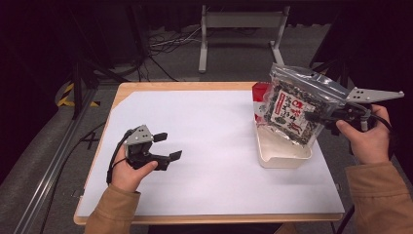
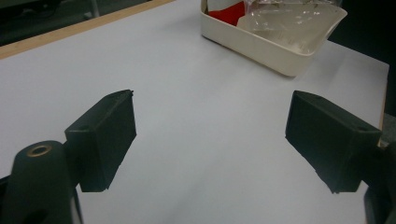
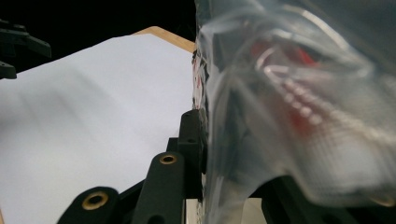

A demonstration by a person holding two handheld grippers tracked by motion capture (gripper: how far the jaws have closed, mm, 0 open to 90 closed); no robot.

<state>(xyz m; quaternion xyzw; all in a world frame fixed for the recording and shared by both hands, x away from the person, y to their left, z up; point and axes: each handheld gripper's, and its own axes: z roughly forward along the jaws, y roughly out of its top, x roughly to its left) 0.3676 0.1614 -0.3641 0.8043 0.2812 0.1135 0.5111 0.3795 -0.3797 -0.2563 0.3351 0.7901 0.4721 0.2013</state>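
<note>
A clear plastic bag of dark snack pieces with a red and white label hangs tilted over a cream tray at the table's right. My right gripper is shut on the bag's lower right part. In the right gripper view the bag covers the right jaw and lies against the left one. A red box stands at the tray's far end. My left gripper rests low over the white sheet at the left, open with nothing between its fingers. Its view looks toward the tray.
A white sheet covers most of the wooden table. Behind the table, a grey metal stand and cables lie on the floor. A rail runs along the table's left side.
</note>
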